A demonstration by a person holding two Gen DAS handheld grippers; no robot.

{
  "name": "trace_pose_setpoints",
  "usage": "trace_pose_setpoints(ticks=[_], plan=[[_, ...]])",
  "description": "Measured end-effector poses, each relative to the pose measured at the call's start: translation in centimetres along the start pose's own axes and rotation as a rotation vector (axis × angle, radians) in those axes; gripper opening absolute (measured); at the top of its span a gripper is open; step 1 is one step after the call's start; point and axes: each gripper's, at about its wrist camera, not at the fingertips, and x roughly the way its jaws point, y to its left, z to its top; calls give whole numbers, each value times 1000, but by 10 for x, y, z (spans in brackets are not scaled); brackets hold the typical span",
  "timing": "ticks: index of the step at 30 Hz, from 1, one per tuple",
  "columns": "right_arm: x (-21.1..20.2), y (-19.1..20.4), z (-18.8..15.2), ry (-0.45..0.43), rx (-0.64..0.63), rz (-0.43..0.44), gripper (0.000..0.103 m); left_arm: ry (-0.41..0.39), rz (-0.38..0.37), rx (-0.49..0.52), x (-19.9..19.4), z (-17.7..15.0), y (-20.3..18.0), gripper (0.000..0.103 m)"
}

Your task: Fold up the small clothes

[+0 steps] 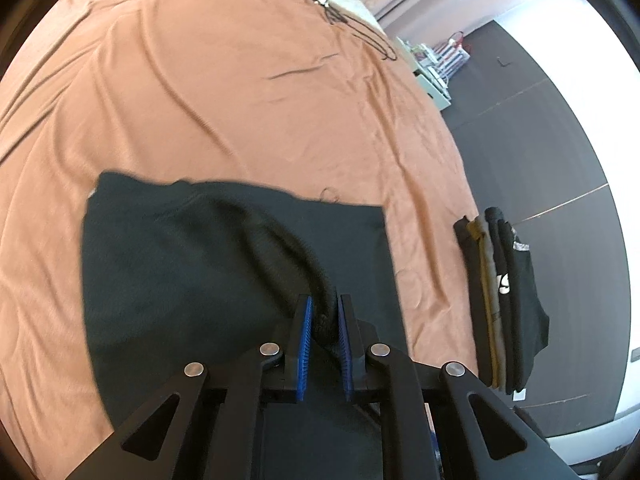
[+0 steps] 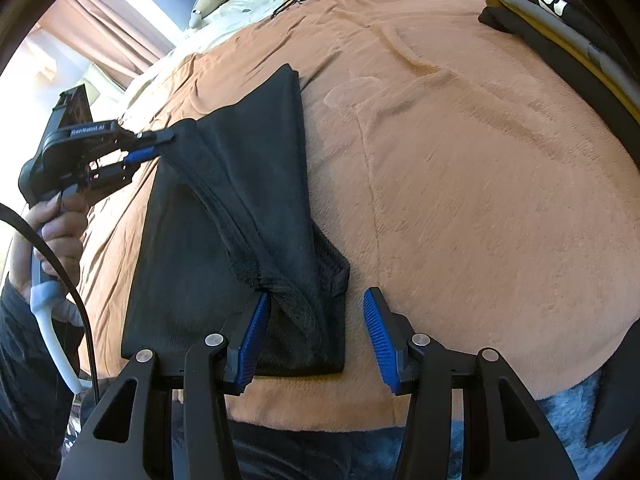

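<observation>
Black garment [image 2: 240,216] is lying on the orange bedspread [image 2: 460,168], partly folded, with one edge being lifted off the bed. Nearest, the right gripper [image 2: 314,340] is hovering with its blue pads standing apart over the near corner of the cloth; the left pad is touching the fabric, the right one is clear of it. Further along, the left gripper [image 1: 324,320] is clamping a bunched fold of the same cloth between its pads, a hand [image 2: 60,232] holding its handle. Beyond, a stack of folded clothes [image 1: 504,292] is sitting near the bed's edge, well apart from the garment.
</observation>
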Motion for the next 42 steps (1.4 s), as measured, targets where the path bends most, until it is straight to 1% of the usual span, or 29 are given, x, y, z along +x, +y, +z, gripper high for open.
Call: trace_pose_setpoints(ticks=[4, 8, 10, 12, 15, 18, 20, 24, 33, 39, 42], plan=[[-2, -6, 2, -3, 29, 23, 46, 5, -12, 25, 12, 16, -16, 14], [-4, -12, 0, 1, 54, 58, 46, 3, 2, 54, 23, 29, -32, 14], [-5, -14, -1, 6, 57, 70, 46, 6, -4, 61, 26, 33, -36, 18], [-5, -16, -2, 12, 60, 76, 46, -1, -1, 65, 25, 34, -38, 24], [-4, -17, -3, 14, 67, 83, 46, -8, 19, 74, 22, 31, -35, 25], [-4, -19, -3, 12, 78, 91, 45, 4, 54, 75, 18, 24, -26, 25], [-4, -17, -4, 15, 80, 93, 36, 14, 85, 76, 14, 18, -17, 25], [-4, -15, -7, 20, 84, 103, 30, 32, 119, 67, 4, 3, 2, 25], [-3, -18, -15, 26, 141, 99, 29, 80, 203, 17, -26, -35, 44, 25], [-5, -17, -17, 28, 161, 101, 29, 96, 203, -11, -44, -60, 60, 25], [-5, -16, -18, 29, 160, 97, 29, 118, 228, -18, -49, -75, 66, 25]])
